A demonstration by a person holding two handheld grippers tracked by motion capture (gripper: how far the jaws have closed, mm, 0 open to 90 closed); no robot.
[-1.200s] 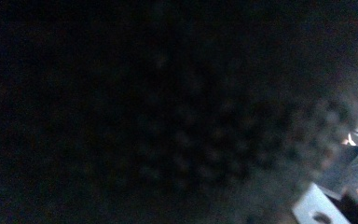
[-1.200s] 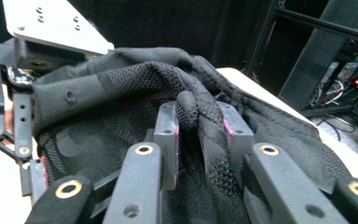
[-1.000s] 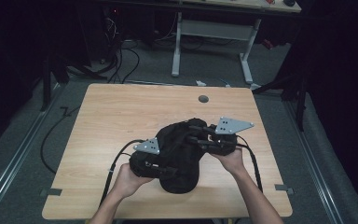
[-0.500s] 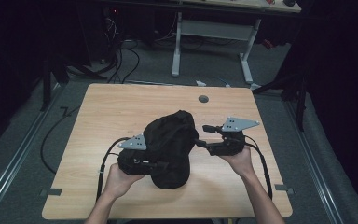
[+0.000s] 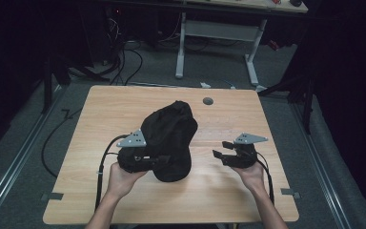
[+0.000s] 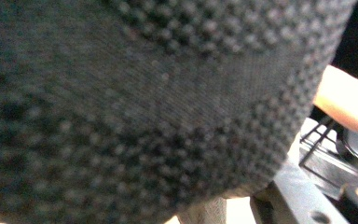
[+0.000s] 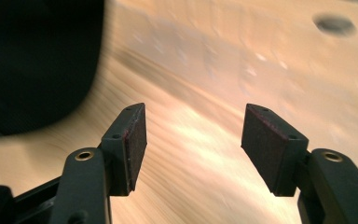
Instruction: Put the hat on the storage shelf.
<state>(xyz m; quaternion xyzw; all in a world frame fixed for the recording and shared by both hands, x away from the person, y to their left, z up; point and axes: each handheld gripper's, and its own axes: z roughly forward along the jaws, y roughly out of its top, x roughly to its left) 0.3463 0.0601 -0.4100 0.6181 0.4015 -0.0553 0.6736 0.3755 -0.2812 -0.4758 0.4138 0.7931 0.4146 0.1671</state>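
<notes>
A black knitted cloth bundle (image 5: 171,133) stands humped up in the middle of the wooden table (image 5: 119,107). My left gripper (image 5: 158,161) is at the bundle's near left side, shut on the cloth, its jaws buried in the fabric. In the left gripper view the cloth's dotted weave (image 6: 144,107) sits right against the lens. My right gripper (image 5: 220,149) is low over the table to the right of the bundle and apart from it. It is open (image 7: 193,135); its jaws have just been closing slightly with nothing between them. The cloth (image 7: 37,60) lies to their left.
A small grey round disc (image 5: 208,100) (image 7: 334,24) sits in the tabletop near the far edge. Bare wood lies to the right of and in front of the bundle. Cables (image 5: 52,138) trail on the floor at the left, and a white table frame (image 5: 181,47) stands beyond.
My right gripper has let go of the cloth, opened, and dropped away to the right toward the tabletop. The bundle, still in the left gripper, now stands taller.
</notes>
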